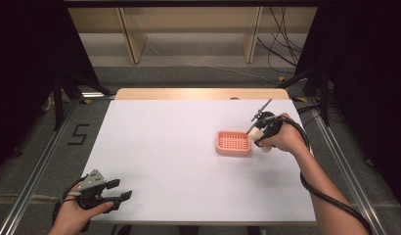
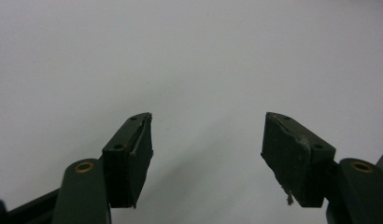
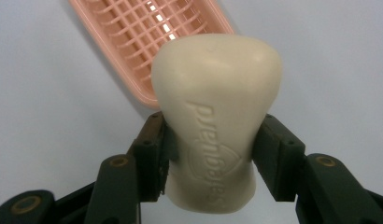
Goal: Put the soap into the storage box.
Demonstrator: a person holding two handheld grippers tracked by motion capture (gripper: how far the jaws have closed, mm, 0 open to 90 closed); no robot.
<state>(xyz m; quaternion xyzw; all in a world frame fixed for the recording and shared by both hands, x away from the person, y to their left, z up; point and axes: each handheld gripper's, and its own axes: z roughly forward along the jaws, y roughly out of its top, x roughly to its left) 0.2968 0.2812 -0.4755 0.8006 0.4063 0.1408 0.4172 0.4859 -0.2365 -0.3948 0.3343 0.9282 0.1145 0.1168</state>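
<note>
Two grippers: one is loaded, one is idle.
Right gripper (image 3: 210, 154): jaws are pressed on the narrow waist of the soap (image 3: 216, 121), one pad on each flank; the bar is pinched, not cradled.
Soap: pale cream bar with embossed lettering, held off the table (image 1: 179, 156) in the right gripper at the near right corner of the dish (image 1: 233, 143); in the right gripper view its upper end overlaps the dish rim.
Dish: pink, with a slotted grid floor, seen lying flat on the white table right of centre; nothing is seen in it.
Left gripper (image 1: 121, 190): jaws are spread wide with nothing between them; it is held low at the near left corner of the table, well apart from the dish.
Step in hand (judged): the soap is being carried to the dish for placing.
Approach: the bar is best brought over the middle of the grid, not the rim, since an edge landing could tip the light dish.
Orientation: the long axis of the bar should be lined up with the long side of the dish before lowering.
Release: the jaws should be parted only once the bar is resting on the grid; a drop from height could skid the dish.
Grip risk: soap is slippery, so squeeze should be kept steady and tilt kept small.
Left gripper role: the dish rim could be steadied if sliding is noticed.
</note>
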